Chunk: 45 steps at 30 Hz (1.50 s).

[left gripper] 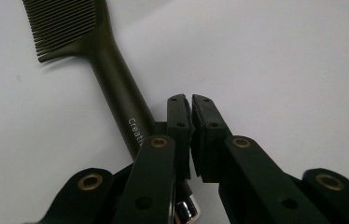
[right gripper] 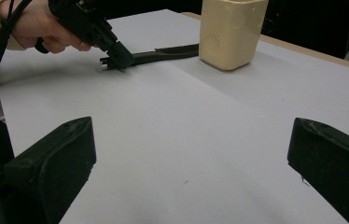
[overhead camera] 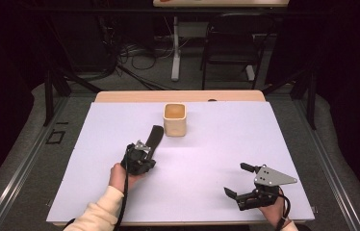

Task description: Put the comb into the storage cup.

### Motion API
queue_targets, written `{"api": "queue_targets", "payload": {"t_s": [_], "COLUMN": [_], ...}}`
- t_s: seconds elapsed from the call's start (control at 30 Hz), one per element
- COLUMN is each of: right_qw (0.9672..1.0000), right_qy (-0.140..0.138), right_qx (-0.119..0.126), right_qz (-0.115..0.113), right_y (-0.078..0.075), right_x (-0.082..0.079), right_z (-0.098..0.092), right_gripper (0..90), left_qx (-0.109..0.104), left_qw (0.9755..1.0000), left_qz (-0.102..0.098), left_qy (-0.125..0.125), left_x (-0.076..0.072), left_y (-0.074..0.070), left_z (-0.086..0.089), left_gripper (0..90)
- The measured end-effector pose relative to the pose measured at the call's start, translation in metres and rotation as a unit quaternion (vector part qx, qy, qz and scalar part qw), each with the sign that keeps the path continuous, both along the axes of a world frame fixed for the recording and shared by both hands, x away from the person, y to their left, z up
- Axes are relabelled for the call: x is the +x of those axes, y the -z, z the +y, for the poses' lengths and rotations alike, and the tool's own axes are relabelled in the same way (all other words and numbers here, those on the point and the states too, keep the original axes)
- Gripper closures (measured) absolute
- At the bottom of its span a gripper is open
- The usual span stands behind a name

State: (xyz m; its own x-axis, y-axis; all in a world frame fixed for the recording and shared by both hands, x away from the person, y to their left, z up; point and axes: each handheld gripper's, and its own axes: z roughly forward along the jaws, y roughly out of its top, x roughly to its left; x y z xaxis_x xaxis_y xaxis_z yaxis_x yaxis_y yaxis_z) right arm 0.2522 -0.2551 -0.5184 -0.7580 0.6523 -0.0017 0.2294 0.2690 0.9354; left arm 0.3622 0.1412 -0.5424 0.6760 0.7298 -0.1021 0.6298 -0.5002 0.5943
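Note:
A dark comb [overhead camera: 155, 137] lies flat on the white sheet, teeth toward a cream cup [overhead camera: 174, 119] standing just beyond it. My left gripper [overhead camera: 146, 148] hovers over the comb's handle end with its jaws shut. In the left gripper view the comb [left gripper: 112, 79] runs past the left side of the gripper [left gripper: 191, 100] and under it, with nothing between the pads. My right gripper [overhead camera: 236, 179] rests near the front right of the sheet, open and empty [right gripper: 192, 126]. Ahead of it I see the comb [right gripper: 163, 54], the cup [right gripper: 231, 32] and the left gripper [right gripper: 116, 59].
The white sheet [overhead camera: 207, 159] covers most of a wooden table whose far edge [overhead camera: 120, 96] shows behind it. A black chair [overhead camera: 233, 43] and cables stand on the floor beyond the table.

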Motion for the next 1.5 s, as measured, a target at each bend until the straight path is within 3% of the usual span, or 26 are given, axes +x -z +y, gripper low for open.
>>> {"api": "queue_targets", "payload": {"t_s": [0.33,0.4,0.43,0.47,0.5,0.6,0.63,0.67,0.77,0.93,0.97,1.17,1.37,1.5], "right_qw": [1.0,1.0,1.0,1.0,1.0,1.0,1.0,1.0,1.0,1.0,1.0,0.9999,0.9999,0.9998], "right_qy": [0.0,0.0,0.0,0.0,0.002,0.004,0.004,0.007,0.008,0.005,0.002,0.003,0.004,0.002], "right_qx": [0.0,0.001,0.0,0.0,0.001,0.001,0.001,0.002,0.005,0.008,0.009,0.013,0.016,0.018], "right_qz": [0.001,0.001,-0.002,-0.002,-0.003,-0.002,-0.002,-0.001,-0.002,-0.001,0.0,0.001,0.001,0.001], "right_y": [0.0,0.0,0.0,0.0,0.0,0.0,0.0,0.0,0.0,0.0,0.0,0.0,-0.001,-0.001], "right_x": [0.0,0.0,0.0,0.0,0.001,0.001,0.001,0.001,0.002,0.001,0.001,0.0,0.0,0.0], "right_z": [0.0,0.0,0.0,0.0,-0.001,-0.001,-0.001,-0.001,-0.002,-0.002,-0.002,-0.002,-0.003,-0.003], "right_gripper": [0.7,0.7,0.7,0.7,0.8,0.8,0.8,0.8,0.8,0.8,0.8,0.8,0.9,0.8], "left_qx": [0.007,0.003,0.0,0.002,0.002,0.003,0.006,0.012,0.028,0.049,0.058,0.078,0.085,0.092], "left_qw": [0.9999,1.0,1.0,0.9999,0.9995,0.9993,0.9992,0.9989,0.9982,0.9973,0.9966,0.9941,0.9913,0.9902], "left_qz": [-0.005,-0.007,-0.009,-0.016,-0.029,-0.031,-0.032,-0.032,-0.022,-0.002,0.004,0.023,0.049,0.064], "left_qy": [-0.006,-0.003,-0.001,-0.001,-0.01,-0.019,-0.024,-0.033,-0.049,-0.054,-0.058,-0.072,-0.088,-0.084], "left_x": [0.001,0.0,-0.001,-0.002,-0.003,-0.004,-0.003,-0.002,0.005,0.016,0.02,0.03,0.038,0.043], "left_y": [-0.001,-0.003,-0.005,-0.007,-0.014,-0.021,-0.023,-0.025,-0.028,-0.031,-0.032,-0.036,-0.039,-0.04], "left_z": [0.002,0.0,-0.001,-0.002,-0.003,-0.002,-0.001,0.0,0.002,-0.002,-0.005,-0.006,-0.005,-0.011], "left_gripper": [83.5,73.9,62.6,62.6,50.7,36.6,36.6,28.2,20.3,11.5,5.1,0.0,0.0,3.8]}}
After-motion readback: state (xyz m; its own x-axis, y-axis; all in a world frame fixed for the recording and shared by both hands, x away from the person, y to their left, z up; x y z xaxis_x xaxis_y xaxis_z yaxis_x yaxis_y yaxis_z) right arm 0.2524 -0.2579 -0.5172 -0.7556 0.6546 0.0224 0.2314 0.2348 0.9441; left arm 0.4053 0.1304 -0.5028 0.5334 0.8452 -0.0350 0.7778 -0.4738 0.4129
